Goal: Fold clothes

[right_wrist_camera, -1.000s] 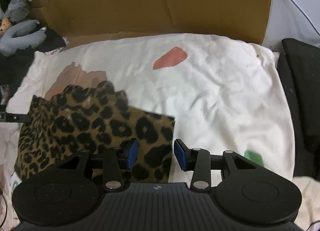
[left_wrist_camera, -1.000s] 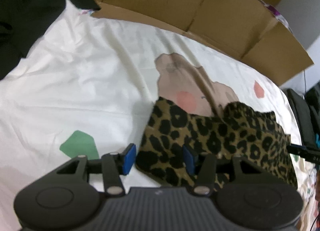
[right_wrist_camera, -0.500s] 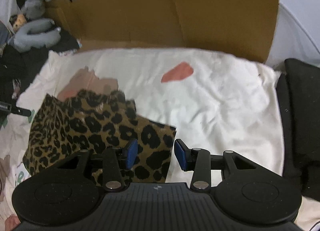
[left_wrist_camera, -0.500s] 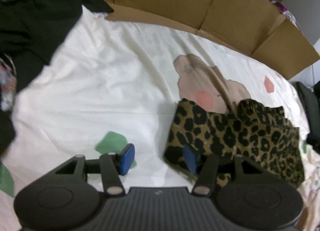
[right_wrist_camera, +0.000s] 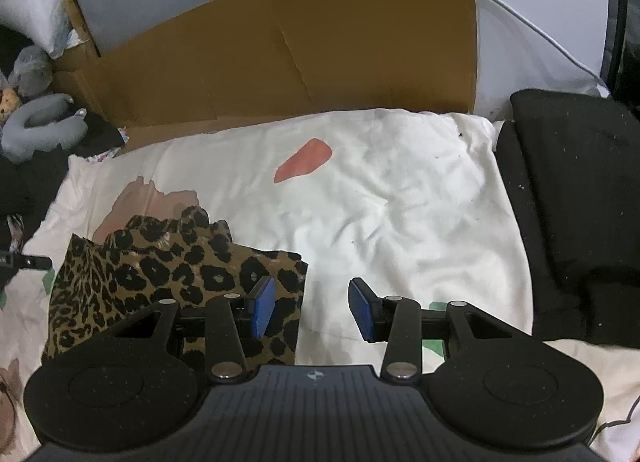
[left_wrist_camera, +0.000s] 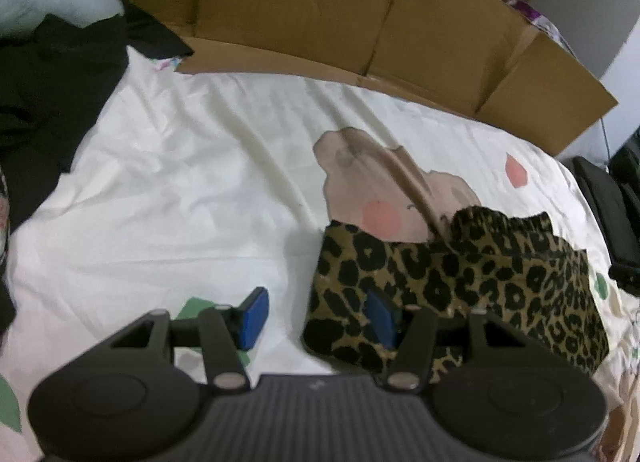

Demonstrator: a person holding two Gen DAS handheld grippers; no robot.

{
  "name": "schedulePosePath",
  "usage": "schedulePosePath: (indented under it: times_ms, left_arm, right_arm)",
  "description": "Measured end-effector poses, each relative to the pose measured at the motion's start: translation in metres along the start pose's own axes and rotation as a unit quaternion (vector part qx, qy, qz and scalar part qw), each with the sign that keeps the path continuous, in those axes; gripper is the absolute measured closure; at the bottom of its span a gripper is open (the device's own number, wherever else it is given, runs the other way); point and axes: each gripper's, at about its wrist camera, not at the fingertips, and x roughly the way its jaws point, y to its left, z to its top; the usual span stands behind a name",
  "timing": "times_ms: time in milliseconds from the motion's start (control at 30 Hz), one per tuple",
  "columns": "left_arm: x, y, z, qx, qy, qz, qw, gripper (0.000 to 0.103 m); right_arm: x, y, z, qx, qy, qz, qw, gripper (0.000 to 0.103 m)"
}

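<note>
A folded leopard-print garment [left_wrist_camera: 460,282] lies on the cream printed bedsheet [left_wrist_camera: 192,189]. My left gripper [left_wrist_camera: 316,318] stands open at the garment's left edge; its right blue pad [left_wrist_camera: 378,318] is in front of the cloth, its left pad [left_wrist_camera: 252,316] over bare sheet. In the right wrist view the same garment [right_wrist_camera: 160,274] sits at lower left. My right gripper [right_wrist_camera: 310,312] is open at its right edge, with the left pad [right_wrist_camera: 262,310] over the cloth and the right pad [right_wrist_camera: 360,314] over the sheet [right_wrist_camera: 400,213]. Nothing is held between either pair of fingers.
Brown cardboard panels [left_wrist_camera: 340,13] stand along the far side of the bed [right_wrist_camera: 300,57]. Dark clothes [left_wrist_camera: 44,101] are heaped at the left, with a grey stuffed toy [right_wrist_camera: 40,125] nearby. Black cushions [right_wrist_camera: 576,197] border the right side.
Both grippers have pulled back and outward from the garment, which lies let go on the sheet. The right wrist view has tilted up to show more cardboard.
</note>
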Motion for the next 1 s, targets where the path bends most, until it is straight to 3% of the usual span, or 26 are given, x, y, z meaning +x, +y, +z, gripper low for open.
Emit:
schedulePosePath:
  times_ms: [400,700,833,867,900,967,1000]
  left_arm:
    - [0.014,-0.002,0.005,0.014,0.002,-0.010,0.9998,0.045]
    - [0.029,0.002,0.011,0.013,-0.004,-0.015,0.9998,0.045]
    - [0.037,0.001,0.013,0.016,-0.002,-0.022,0.9996,0.050]
    - [0.038,-0.001,0.013,0.019,-0.003,-0.024,0.9995,0.054]
    - [0.038,-0.003,0.013,0.026,-0.006,-0.025,0.9993,0.056]
    - [0.035,-0.008,0.012,0.045,-0.020,-0.010,0.9987,0.090]
    - [0.033,-0.010,0.012,0.054,-0.026,-0.005,0.9982,0.092]
  right_arm:
    - [0.013,0.009,-0.008,-0.039,0.022,0.008,0.999,0.055]
    - [0.041,0.013,0.002,-0.013,0.044,0.029,0.999,0.055]
    - [0.049,0.009,0.005,0.006,0.056,0.028,0.998,0.057]
    - [0.050,0.007,0.005,0.015,0.058,0.032,0.998,0.064]
    - [0.051,0.005,0.006,0.020,0.058,0.038,0.997,0.079]
    - [0.051,0.003,0.006,0.032,0.061,0.058,0.996,0.094]
    - [0.049,0.000,0.006,0.044,0.058,0.070,0.995,0.102]
